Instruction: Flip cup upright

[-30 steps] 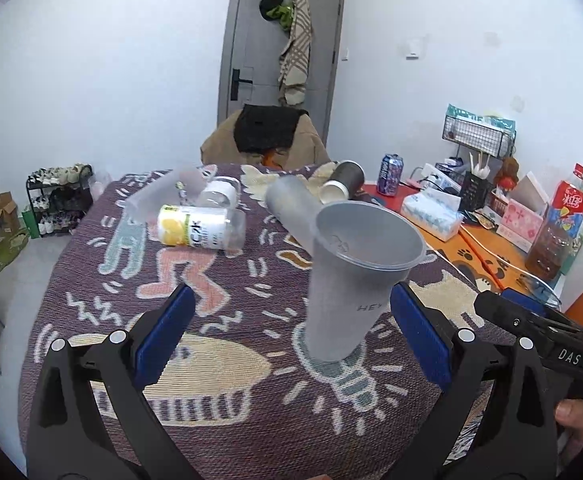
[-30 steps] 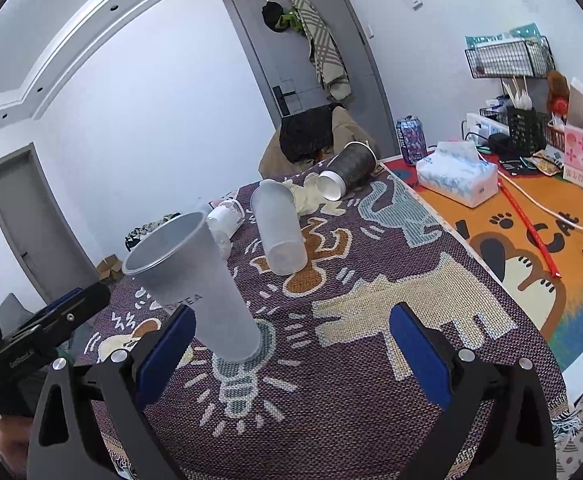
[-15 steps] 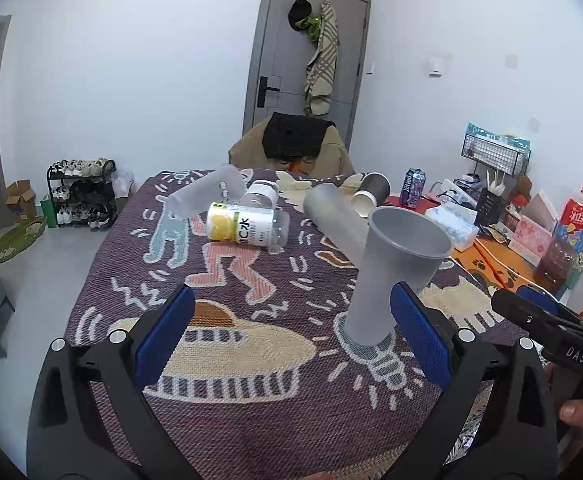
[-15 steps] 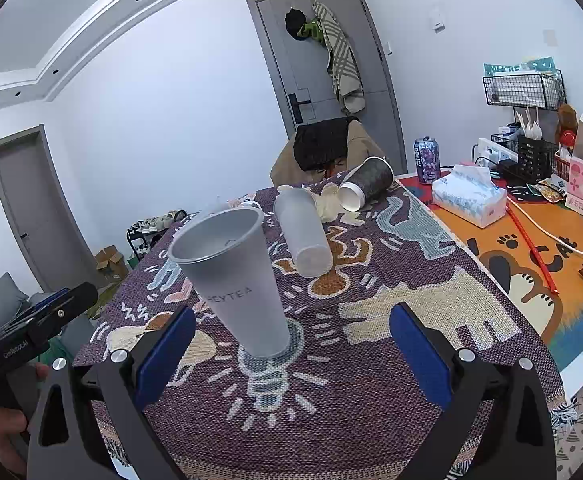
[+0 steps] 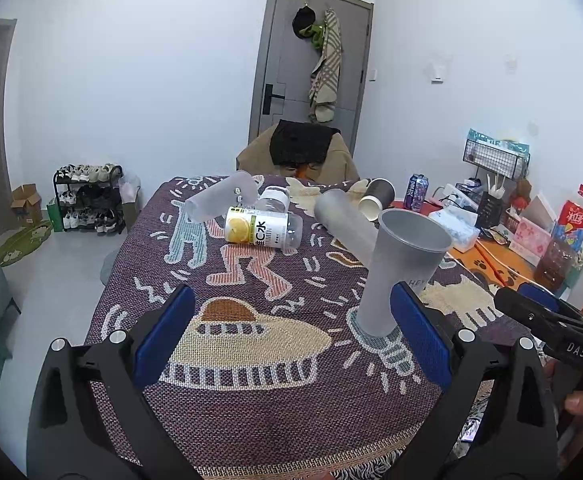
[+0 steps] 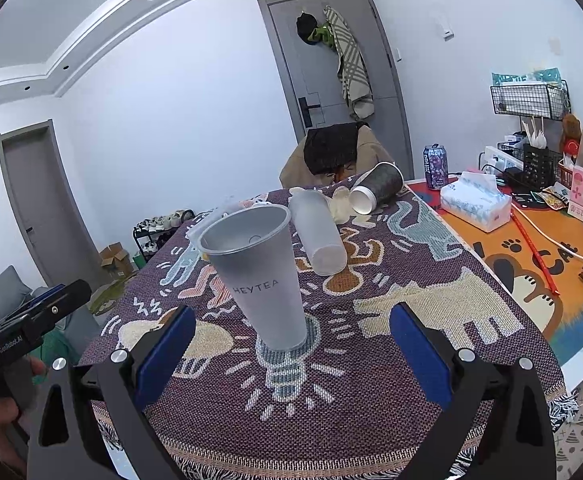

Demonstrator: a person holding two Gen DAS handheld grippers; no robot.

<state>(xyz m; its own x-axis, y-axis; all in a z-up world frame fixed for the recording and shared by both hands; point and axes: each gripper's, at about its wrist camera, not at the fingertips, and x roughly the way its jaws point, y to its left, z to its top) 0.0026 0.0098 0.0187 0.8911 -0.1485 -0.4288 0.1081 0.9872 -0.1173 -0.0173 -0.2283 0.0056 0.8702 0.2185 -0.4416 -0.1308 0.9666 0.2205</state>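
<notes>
While I hold both grippers low at the near edge, the counter (image 5: 251, 412) spreads out ahead under a purple woven cloth (image 6: 371, 380) with cartoon figures, and an orange cat mat (image 6: 531, 272) covers its right side. Behind it is a white-walled room with a grey door (image 5: 311, 60), clothes hung on it, a draped chair (image 5: 303, 152) and a shoe rack (image 5: 89, 196) on the floor to the left.

The frosted cup (image 6: 259, 276) stands upright, mouth up, on the lightbulb pattern, lettered HEYTEA. Beyond it lie a frosted tumbler (image 6: 319, 232), a dark paper cup (image 6: 377, 192) and a lemon-label bottle (image 5: 263, 228), all on their sides. A tissue pack (image 6: 475, 204) and a soda can (image 6: 435, 166) sit to the right.

My left gripper (image 5: 291, 340) has its fingers spread wide, holding nothing; the cup stands just past the right finger's tip. My right gripper (image 6: 291, 352) is likewise wide apart and empty, with the cup between and beyond the blue pads (image 6: 419, 356), not touching.
</notes>
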